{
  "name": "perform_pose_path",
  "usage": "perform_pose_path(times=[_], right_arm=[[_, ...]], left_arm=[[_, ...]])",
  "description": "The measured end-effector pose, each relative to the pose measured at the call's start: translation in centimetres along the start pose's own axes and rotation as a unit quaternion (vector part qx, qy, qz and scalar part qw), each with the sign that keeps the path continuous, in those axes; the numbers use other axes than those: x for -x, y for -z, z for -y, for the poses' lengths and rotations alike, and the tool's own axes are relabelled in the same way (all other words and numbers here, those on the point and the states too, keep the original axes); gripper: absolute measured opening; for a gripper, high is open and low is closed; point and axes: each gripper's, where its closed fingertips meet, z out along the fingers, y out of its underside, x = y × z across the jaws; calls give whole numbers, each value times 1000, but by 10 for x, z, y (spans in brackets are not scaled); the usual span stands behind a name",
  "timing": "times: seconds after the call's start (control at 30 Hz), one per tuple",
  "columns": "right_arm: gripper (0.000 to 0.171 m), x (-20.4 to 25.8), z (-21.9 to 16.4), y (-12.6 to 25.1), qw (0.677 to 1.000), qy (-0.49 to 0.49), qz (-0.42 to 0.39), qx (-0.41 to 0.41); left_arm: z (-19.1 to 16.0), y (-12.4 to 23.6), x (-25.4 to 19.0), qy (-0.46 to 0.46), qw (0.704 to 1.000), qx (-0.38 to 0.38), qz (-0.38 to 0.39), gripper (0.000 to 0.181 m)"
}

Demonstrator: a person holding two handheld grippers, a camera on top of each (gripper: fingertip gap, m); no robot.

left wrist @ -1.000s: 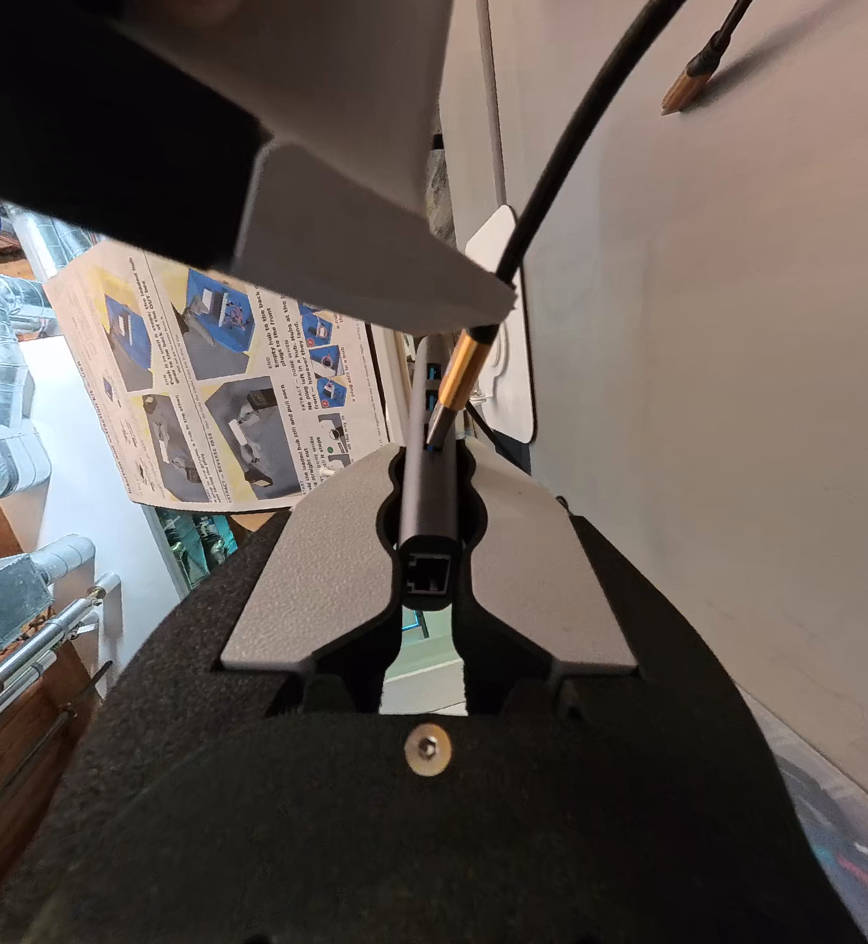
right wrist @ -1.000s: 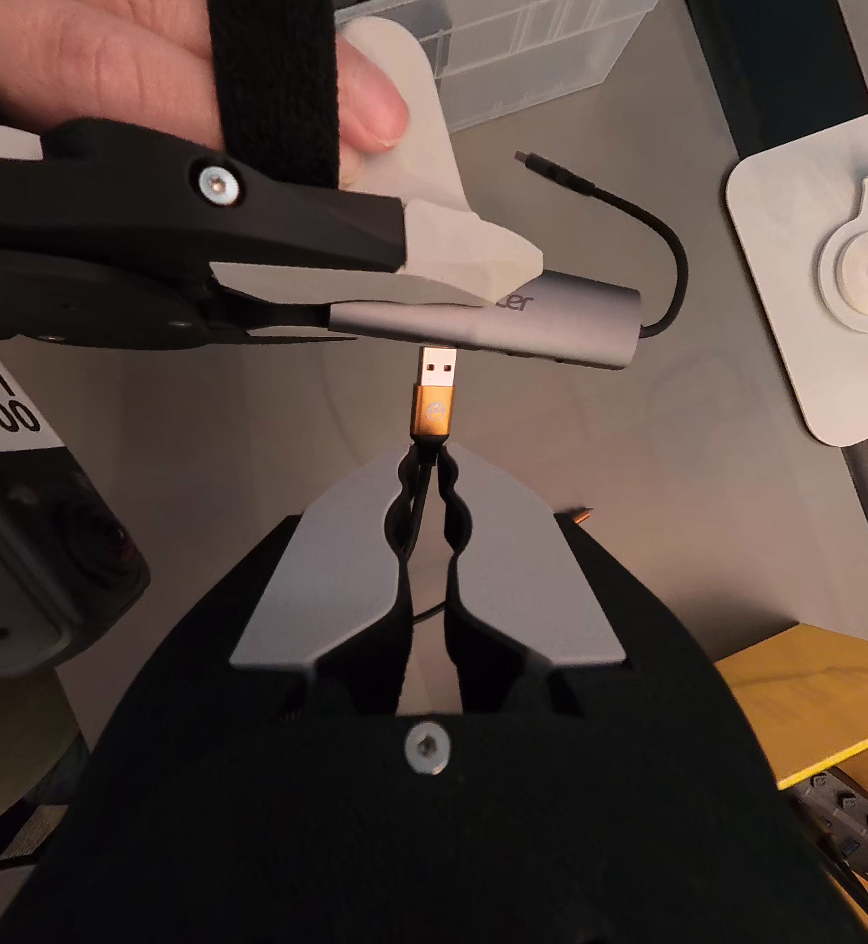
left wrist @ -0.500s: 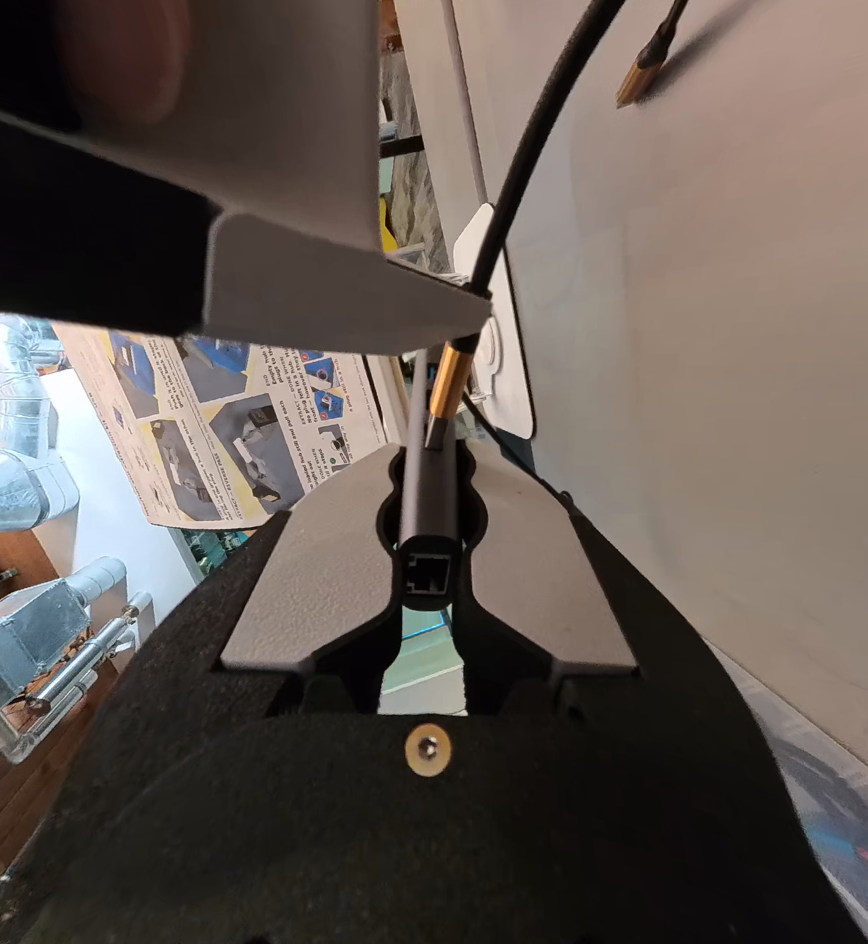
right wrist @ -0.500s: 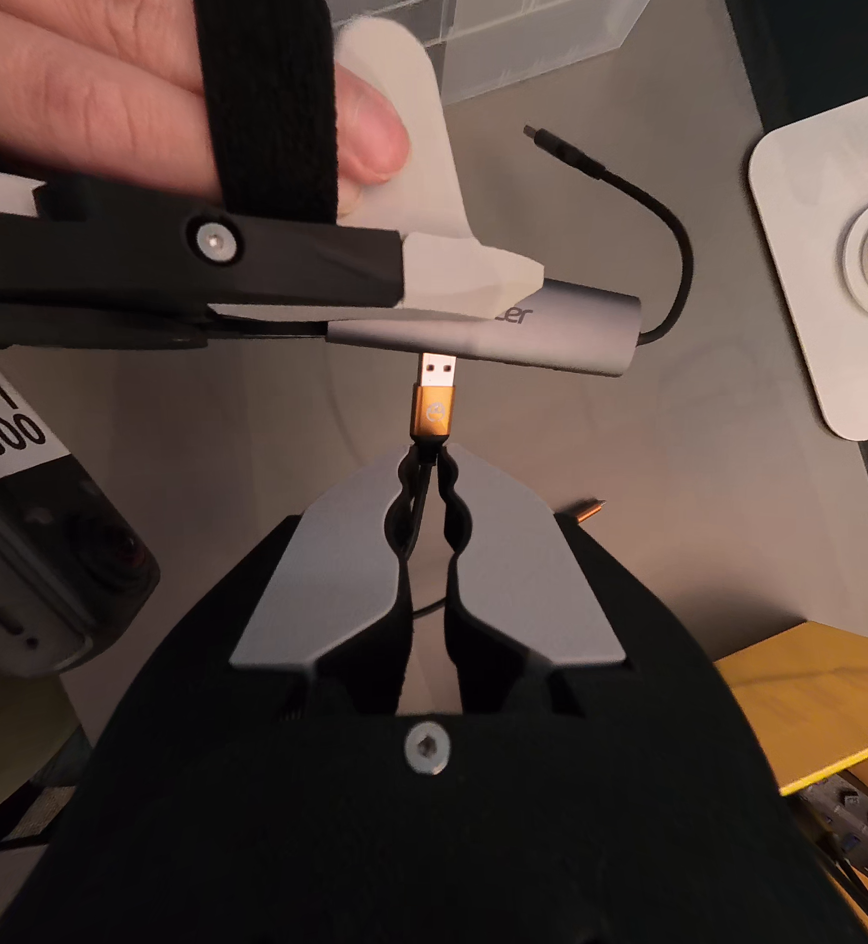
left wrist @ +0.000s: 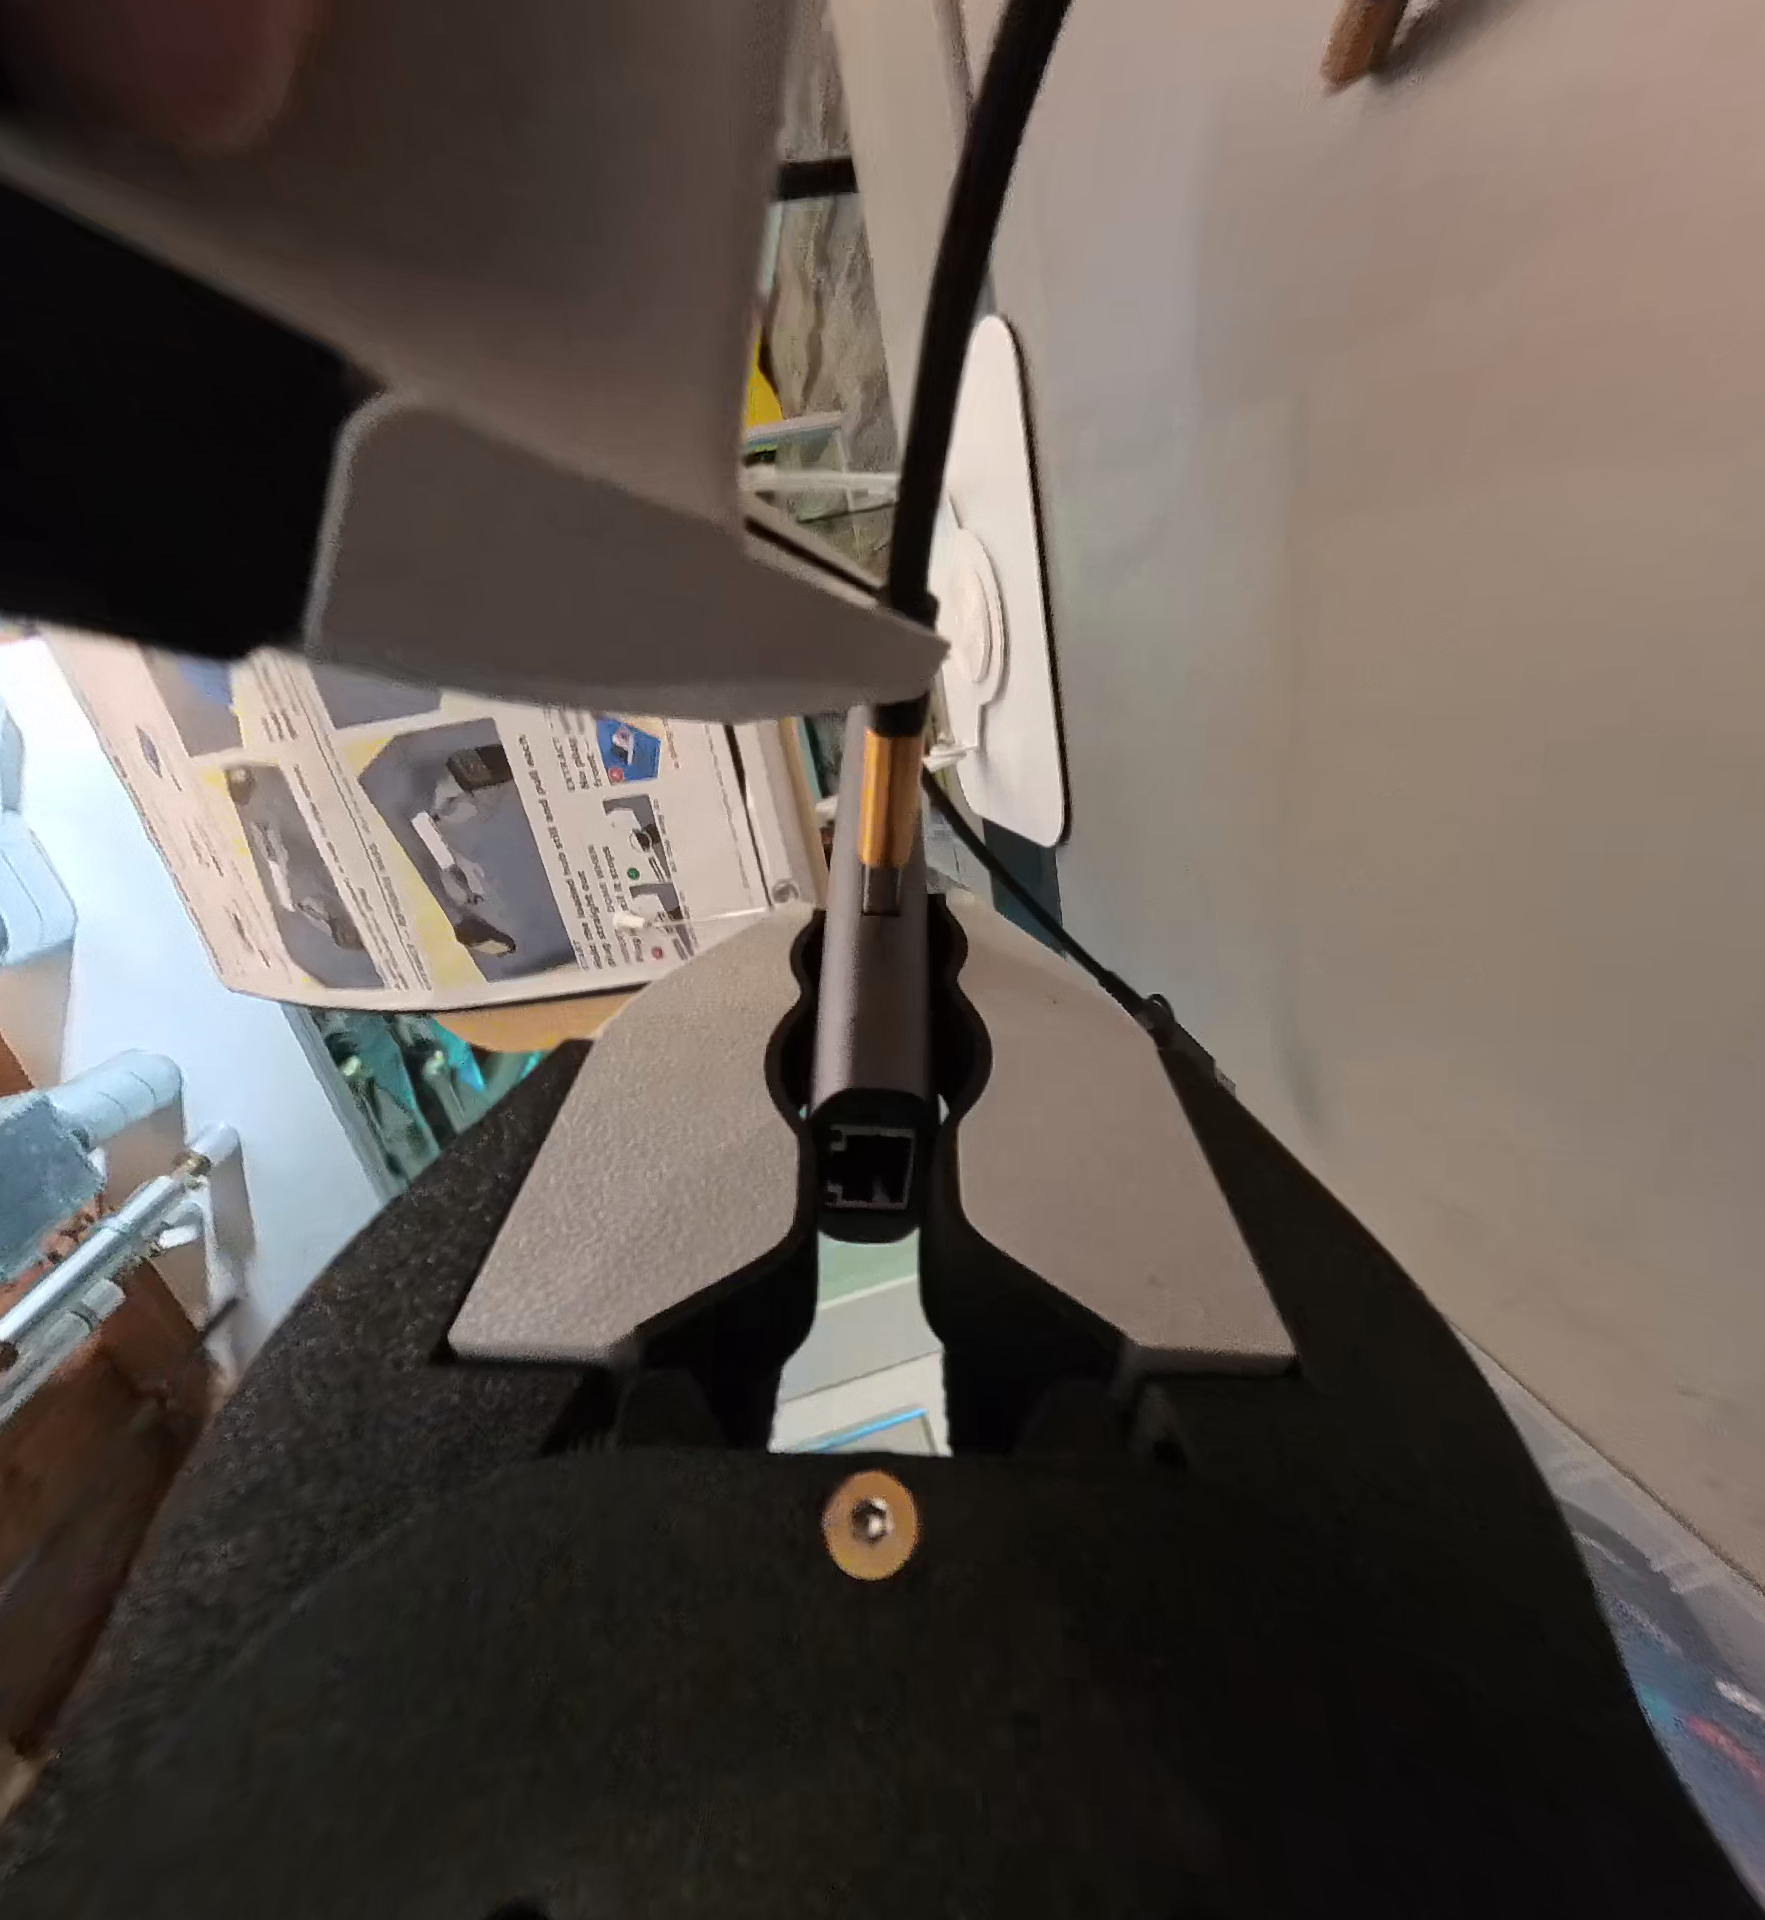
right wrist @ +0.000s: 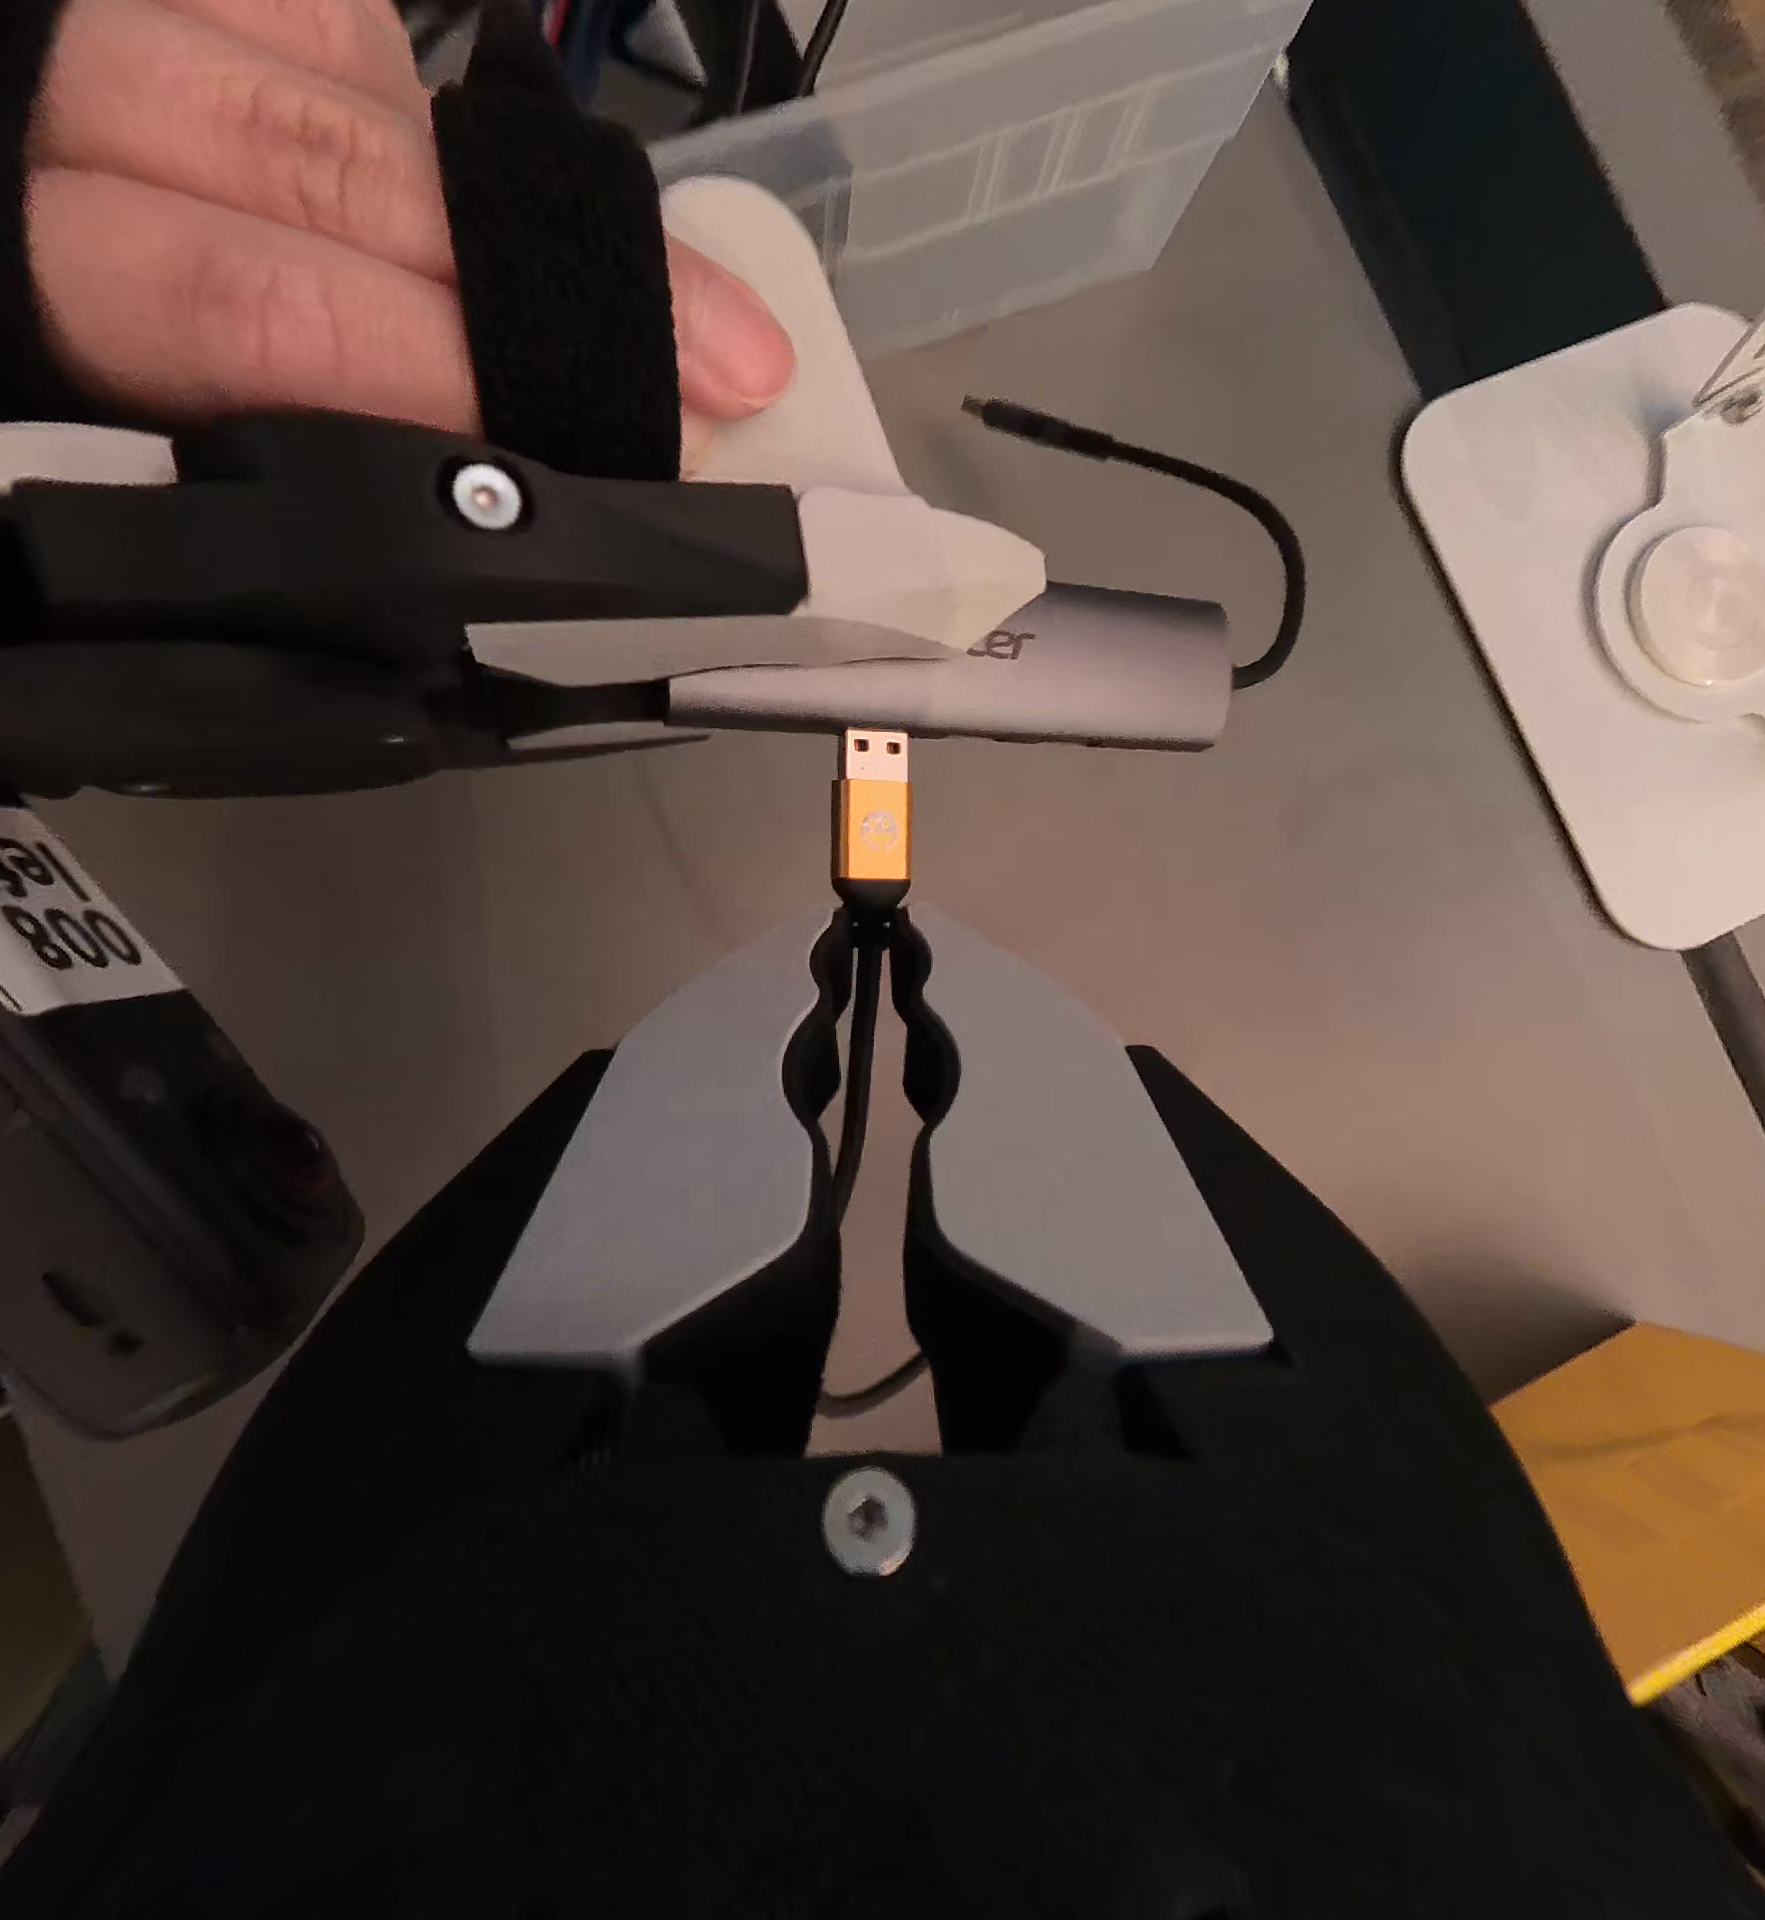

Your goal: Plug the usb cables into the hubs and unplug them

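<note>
We see the left hand-held gripper clamped on a slim grey aluminium hub, its two grey fingers closed against the hub's sides, with the square network port at the hub's near end facing the left wrist camera. In the right wrist view the same hub lies level across the frame, held by the left gripper with a person's hand strapped to it (a black band crosses the fingers). A short black tail cable curls from the hub's far end to a small loose plug.

The right hand-held gripper is closed on a black USB cable, pinching it just behind the orange-sleeved USB plug. The plug's bare metal tip points straight at the hub's long side and its end meets the hub's edge; most of the metal shell is still exposed. From the left wrist view the orange plug stands at the hub's side face, the tip at a port.

Behind lies a grey worktop carrying a white plate with a round suction cup, plus a clear plastic bin.
</note>
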Motion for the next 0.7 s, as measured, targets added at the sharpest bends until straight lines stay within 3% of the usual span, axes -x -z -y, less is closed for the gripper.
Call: perform_pose_path(times=[0.23,0.4,0.7], right_arm=[[8,-11,32,3,988,-56,25,-142],[8,-15,45,3,972,-79,49,-215],[8,-16,60,11,947,-43,54,-314]], left_arm=[[-25,-3,19,90,995,31,15,17],[-36,-3,24,103,994,40,19,17],[-44,-1,29,132,990,51,17,17]])
